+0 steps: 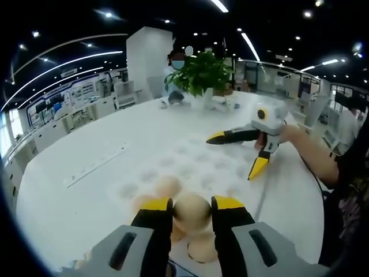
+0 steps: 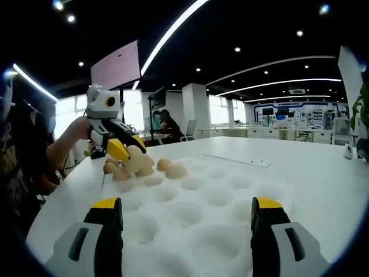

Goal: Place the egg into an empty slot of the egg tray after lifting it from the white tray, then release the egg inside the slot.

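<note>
I am holding the egg (image 1: 192,211) between the jaws of my left tool (image 1: 192,209), which is clamped on its sides; in the right gripper view the same tool (image 2: 128,151) is hanging over the near-left corner of the egg tray (image 2: 230,199), among the few eggs (image 2: 167,168) already lying there. The empty slots (image 2: 219,196) are lying ahead of the egg, further out across the tray toward my right tool (image 2: 185,222), which is gaping wide and carrying nothing over the bench (image 1: 86,144). So the left tool is the nearer one, and I am judging that the egg needs carrying forward, then down into a bare hollow.
</note>
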The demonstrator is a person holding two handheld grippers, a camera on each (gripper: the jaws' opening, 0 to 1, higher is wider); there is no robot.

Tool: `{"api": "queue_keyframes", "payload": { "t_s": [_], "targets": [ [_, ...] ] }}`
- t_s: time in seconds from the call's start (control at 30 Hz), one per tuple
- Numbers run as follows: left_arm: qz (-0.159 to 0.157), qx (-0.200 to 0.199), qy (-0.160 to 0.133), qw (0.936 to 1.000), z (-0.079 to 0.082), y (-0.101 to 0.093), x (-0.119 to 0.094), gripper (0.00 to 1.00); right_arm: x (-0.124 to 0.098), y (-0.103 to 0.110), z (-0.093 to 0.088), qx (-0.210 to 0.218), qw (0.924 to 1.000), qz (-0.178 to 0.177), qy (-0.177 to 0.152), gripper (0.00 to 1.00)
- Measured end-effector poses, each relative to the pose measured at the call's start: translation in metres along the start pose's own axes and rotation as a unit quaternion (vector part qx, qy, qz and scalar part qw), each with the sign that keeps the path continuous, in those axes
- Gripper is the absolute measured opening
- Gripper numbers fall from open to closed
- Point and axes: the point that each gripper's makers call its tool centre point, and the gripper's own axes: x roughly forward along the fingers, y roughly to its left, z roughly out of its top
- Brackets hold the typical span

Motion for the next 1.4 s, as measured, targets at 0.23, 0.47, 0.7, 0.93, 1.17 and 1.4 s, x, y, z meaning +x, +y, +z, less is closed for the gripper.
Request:
{"api": "queue_keyframes", "payload": {
  "t_s": [0.23, 0.47, 0.7, 0.93, 1.17, 1.4],
  "targets": [
    [0.006, -0.001, -0.005, 1.0, 0.002, 0.005, -0.006, 0.26, 0.0, 0.0, 0.0, 0.0, 1.0, 0.0, -0.001, 0.96],
    [0.01, -0.002, -0.005, 0.9999, 0.002, 0.008, -0.009, 0.26, 0.001, 0.0, 0.0, 0.0, 1.0, 0.0, -0.001, 0.96],
    [0.018, -0.003, -0.006, 0.9998, 0.002, 0.013, -0.016, 0.26, 0.001, 0.0, 0.001, 0.0, 1.0, -0.001, -0.001, 0.96],
    [0.027, -0.006, -0.004, 0.9996, -0.001, 0.02, -0.024, 0.26, 0.001, -0.001, 0.001, 0.0, 1.0, -0.001, -0.001, 0.96],
    [0.034, -0.011, -0.004, 0.9993, -0.004, 0.025, -0.028, 0.25, 0.001, -0.001, 0.001, 0.001, 1.0, -0.001, -0.002, 0.96],
    [0.041, -0.011, -0.007, 0.9991, -0.003, 0.029, -0.035, 0.25, 0.0, -0.001, 0.001, 0.002, 1.0, 0.0, -0.004, 0.96]
  ]
}}
